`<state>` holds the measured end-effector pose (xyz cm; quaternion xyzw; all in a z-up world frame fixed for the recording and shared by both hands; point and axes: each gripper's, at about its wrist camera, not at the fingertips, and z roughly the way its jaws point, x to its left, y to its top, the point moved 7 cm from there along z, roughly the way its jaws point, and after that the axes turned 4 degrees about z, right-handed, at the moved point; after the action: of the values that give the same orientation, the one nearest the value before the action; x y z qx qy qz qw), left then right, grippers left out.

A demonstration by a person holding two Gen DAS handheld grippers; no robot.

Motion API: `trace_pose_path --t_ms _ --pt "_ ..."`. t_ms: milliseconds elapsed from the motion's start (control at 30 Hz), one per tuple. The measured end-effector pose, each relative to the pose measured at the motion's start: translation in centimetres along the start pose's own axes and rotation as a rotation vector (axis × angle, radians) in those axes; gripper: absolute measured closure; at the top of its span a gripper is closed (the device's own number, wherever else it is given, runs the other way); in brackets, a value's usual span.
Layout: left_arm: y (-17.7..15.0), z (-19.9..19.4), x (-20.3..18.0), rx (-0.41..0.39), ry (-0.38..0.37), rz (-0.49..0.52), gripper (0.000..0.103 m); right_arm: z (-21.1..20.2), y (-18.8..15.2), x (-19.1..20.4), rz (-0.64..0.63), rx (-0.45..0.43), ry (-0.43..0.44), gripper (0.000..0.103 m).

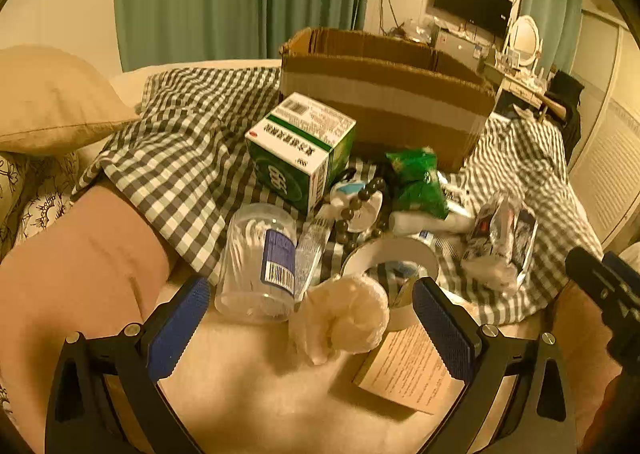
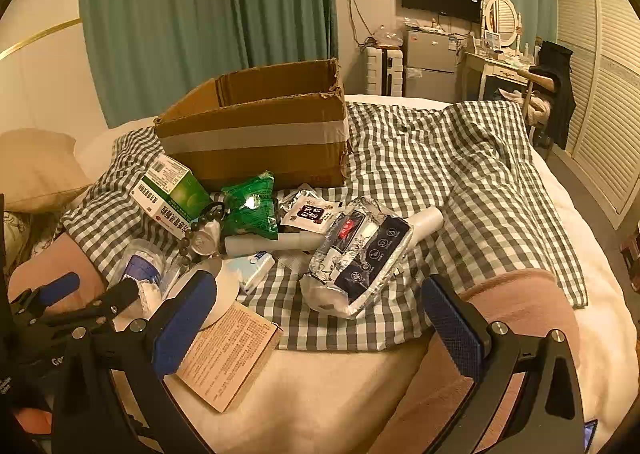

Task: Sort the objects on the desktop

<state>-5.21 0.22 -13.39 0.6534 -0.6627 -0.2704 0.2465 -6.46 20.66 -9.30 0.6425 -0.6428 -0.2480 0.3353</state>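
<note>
Left claw (image 1: 310, 318) wide apart around crumpled tissue (image 1: 344, 318) (not squeezing); right claw (image 2: 320, 318) apart, holding nothing, near foil pack (image 2: 360, 258).

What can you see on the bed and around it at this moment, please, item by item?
cardboard box: one, brown, open, behind the pile
medicine carton: one, green and white, in front of the box
snack bag: one, green, mid pile
bead bracelet: one, dark, mid pile
cotton swab jar: one, clear, lying down, near left
tape roll: one, white, near
cloth wad: one, cream, before the left gripper
foil pack: one, silver and dark, right of pile
paper box: one, tan, printed, near edge
checked cloth: one, grey and white, under the pile
left gripper: open
right gripper: open
</note>
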Motion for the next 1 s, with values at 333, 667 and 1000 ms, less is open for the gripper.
trace_pose_path --t_ms 333,667,1000 --pt "-2.2 2.9 0.4 0.109 0.014 0.021 0.001 2.2 -0.7 -0.1 0.013 0.049 0.017 0.0" --pt "-3.2 4.6 -1.6 0.176 -0.06 0.096 0.041 4.2 -1.5 -0.4 0.034 0.108 0.033 0.0" --pt "-2.7 4.4 -2.0 0.138 -0.116 0.092 0.089 5.5 -1.1 -1.8 0.084 0.131 0.008 0.009"
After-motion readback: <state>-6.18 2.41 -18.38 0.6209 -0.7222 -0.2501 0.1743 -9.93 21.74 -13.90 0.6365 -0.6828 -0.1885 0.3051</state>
